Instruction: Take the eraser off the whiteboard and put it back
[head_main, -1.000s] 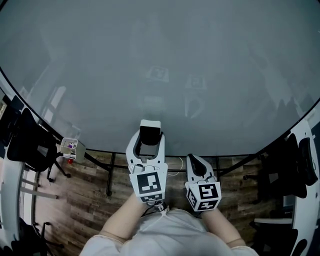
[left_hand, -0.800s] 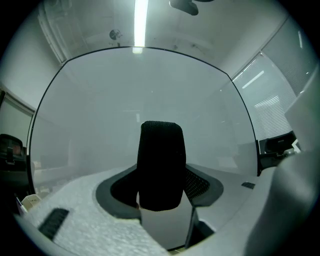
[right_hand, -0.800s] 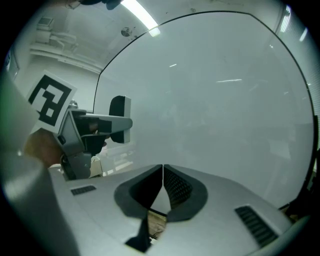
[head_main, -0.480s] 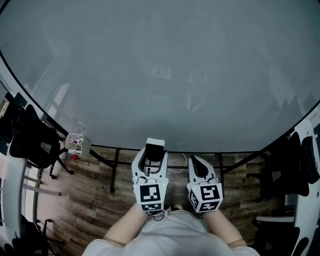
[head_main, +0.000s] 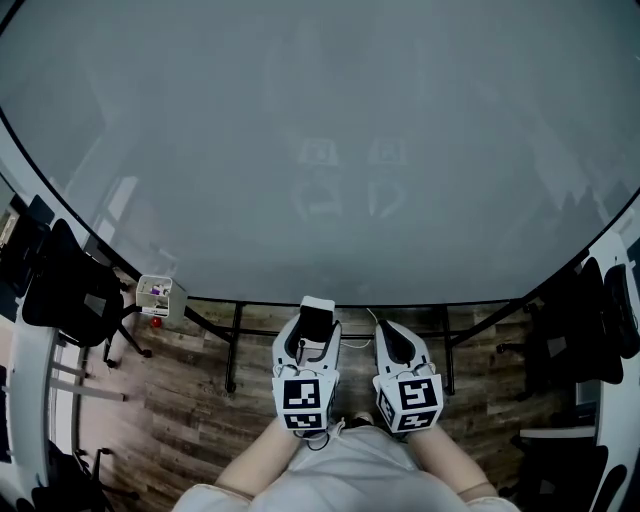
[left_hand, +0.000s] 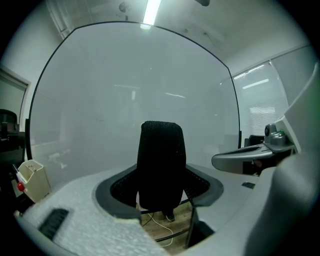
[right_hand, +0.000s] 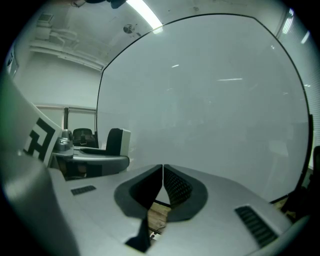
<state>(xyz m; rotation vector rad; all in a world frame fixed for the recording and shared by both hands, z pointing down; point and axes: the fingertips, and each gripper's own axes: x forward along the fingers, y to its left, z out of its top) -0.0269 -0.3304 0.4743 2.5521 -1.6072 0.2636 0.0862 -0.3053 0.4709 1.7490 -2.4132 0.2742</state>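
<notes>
A large grey-white whiteboard (head_main: 320, 150) fills the head view. The eraser (head_main: 317, 312), white-backed with black felt, sits between the jaws of my left gripper (head_main: 316, 322), held below the board's lower edge and clear of its surface. In the left gripper view the eraser (left_hand: 161, 165) stands upright as a black block, and the pads of the left gripper (left_hand: 162, 184) press on its sides. My right gripper (head_main: 392, 335) hangs beside it on the right. Its jaws meet with nothing between them in the right gripper view (right_hand: 163, 172), where the eraser (right_hand: 118, 141) shows at the left.
A small white marker box (head_main: 158, 294) hangs at the board's lower left. Black stand legs (head_main: 235, 345) run under the board over the wood floor (head_main: 180, 400). Dark office chairs stand at the left (head_main: 60, 290) and right (head_main: 580, 330).
My left gripper has come down and back from the board with the eraser still in it. The right gripper has shifted slightly down and stays shut.
</notes>
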